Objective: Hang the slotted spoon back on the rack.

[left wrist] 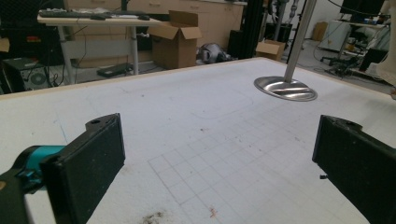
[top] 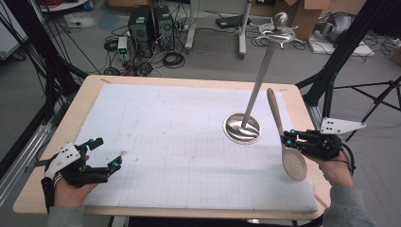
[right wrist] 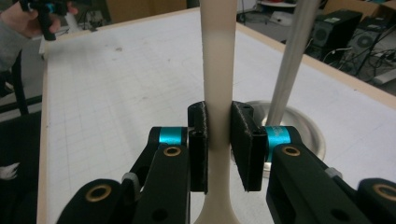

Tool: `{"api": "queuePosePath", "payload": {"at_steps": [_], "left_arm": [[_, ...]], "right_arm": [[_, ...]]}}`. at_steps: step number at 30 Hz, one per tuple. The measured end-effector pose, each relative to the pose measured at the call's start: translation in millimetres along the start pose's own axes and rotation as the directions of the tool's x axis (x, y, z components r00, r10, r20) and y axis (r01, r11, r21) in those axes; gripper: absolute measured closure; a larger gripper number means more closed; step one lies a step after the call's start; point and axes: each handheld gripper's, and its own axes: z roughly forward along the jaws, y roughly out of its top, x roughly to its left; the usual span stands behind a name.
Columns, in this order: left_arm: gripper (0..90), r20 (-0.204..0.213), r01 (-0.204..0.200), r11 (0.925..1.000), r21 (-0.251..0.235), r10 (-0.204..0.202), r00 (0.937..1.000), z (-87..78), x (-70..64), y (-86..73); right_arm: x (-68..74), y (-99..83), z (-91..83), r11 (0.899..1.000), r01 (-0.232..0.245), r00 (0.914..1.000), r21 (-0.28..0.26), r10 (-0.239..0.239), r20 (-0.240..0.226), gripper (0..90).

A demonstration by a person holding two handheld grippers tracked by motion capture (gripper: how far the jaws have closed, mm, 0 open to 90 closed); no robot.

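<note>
Right gripper (top: 285,140) at four o'clock, clenched on spoon (top: 286,142) handle, bowl hanging low beside stand (top: 242,128). Left gripper (top: 105,152) at eight o'clock, jaws spread wide, grasping nothing, over mat (top: 179,142).

no legible txt, labels, brands or nos. anywhere, boxes + gear too blurry

Spoon (right wrist: 217,70) handle top and bowl below jaws cut off by right gripper view edges; stand (left wrist: 299,28) pole top cropped in left gripper view.
</note>
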Motion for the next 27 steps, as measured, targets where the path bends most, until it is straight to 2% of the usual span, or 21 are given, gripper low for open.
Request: {"api": "queuePosePath", "payload": {"at_steps": [5, 16, 27], "left_arm": [[2.8, -0.007, -0.004, 1.0000, -0.001, 0.004, 1.0000, -3.2, -0.3, 0.7], [2.8, -0.030, 0.001, 1.0000, 0.002, -0.001, 0.9996, -11.2, -1.1, -1.7], [2.8, -0.044, 0.002, 1.0000, 0.001, -0.002, 0.9990, -18.4, -0.6, -2.8]], "right_arm": [[-6.3, 4.7, -8.8, 0.999, -0.007, 0.9997, -0.041, 0.008, 0.023, 77.6], [-15.1, 11.4, -22.7, 0.996, -0.042, 0.9974, -0.084, 0.047, 0.055, 77.5], [-20.3, 30.7, -29.8, 0.994, -0.025, 0.9968, -0.107, 0.033, 0.073, 77.6]]}}
